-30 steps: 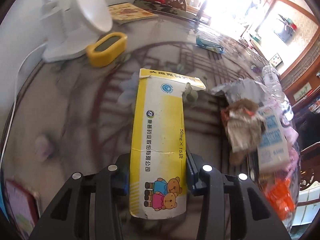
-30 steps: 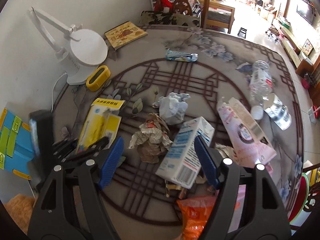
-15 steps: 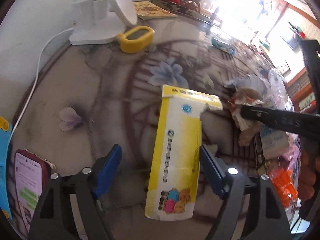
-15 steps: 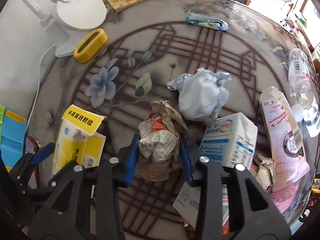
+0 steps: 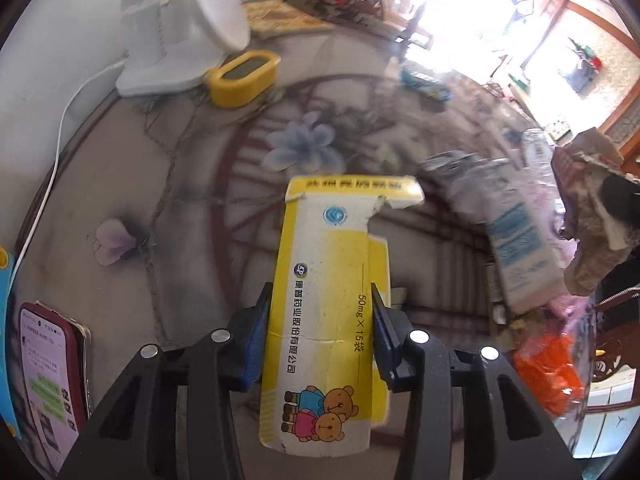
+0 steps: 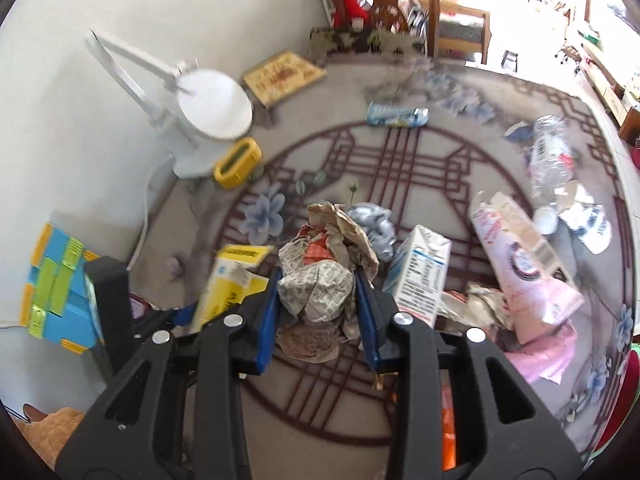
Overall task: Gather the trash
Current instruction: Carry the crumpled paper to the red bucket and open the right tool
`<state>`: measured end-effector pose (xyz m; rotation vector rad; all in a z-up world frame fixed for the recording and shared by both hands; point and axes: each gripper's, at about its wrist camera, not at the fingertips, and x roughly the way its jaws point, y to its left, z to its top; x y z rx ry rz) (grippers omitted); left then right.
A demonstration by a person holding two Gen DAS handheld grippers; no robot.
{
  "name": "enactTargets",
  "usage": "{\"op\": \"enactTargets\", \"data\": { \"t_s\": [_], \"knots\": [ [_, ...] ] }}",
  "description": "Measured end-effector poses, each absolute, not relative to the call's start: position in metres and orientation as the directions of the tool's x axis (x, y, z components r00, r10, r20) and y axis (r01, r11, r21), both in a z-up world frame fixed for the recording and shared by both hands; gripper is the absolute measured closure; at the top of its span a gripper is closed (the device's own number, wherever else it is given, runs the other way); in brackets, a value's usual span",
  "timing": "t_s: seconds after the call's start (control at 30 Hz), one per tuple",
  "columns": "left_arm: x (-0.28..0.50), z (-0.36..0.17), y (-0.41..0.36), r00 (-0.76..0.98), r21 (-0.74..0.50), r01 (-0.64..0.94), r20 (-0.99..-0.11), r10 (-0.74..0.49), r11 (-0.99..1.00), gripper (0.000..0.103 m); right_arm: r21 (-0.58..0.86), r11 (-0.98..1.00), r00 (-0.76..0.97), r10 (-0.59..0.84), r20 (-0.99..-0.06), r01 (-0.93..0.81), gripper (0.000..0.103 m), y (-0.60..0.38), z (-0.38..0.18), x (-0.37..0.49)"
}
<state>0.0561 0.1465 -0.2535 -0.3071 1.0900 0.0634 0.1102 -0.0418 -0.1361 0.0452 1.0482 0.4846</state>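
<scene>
My left gripper (image 5: pixel 320 316) is shut on a flattened yellow and white medicine box (image 5: pixel 332 300) with cartoon bears, held above the patterned table (image 5: pixel 180 184). My right gripper (image 6: pixel 318 296) is shut on a crumpled wad of newspaper and brown paper (image 6: pixel 320 276), lifted off the table; the wad also shows at the right edge of the left wrist view (image 5: pixel 588 216). The yellow box shows in the right wrist view (image 6: pixel 228 284), left of the wad.
On the table lie a blue and white carton (image 6: pixel 420 276), a pink carton (image 6: pixel 520 264), a crushed plastic bottle (image 6: pixel 552 160), a silver crumpled wrapper (image 6: pixel 376 224), an orange bag (image 5: pixel 548 368), a blue wrapper (image 6: pixel 396 114), a white lamp (image 6: pixel 212 116), a yellow holder (image 6: pixel 236 162) and a phone (image 5: pixel 48 364).
My left gripper has closed on the yellow box, which it straddled open half a second ago. My right gripper has lifted the paper wad up off the table.
</scene>
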Motion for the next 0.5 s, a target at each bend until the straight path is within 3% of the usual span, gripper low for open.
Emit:
{"op": "enactTargets", "data": {
  "t_s": [0.5],
  "knots": [
    [0.038,-0.167,0.051,0.604,-0.244,-0.019,-0.775,-0.184,0.97,0.062,0.299,0.92,0.568,0.392,-0.724,-0.254,0.069,-0.141,-0.086,0.043]
  ]
}}
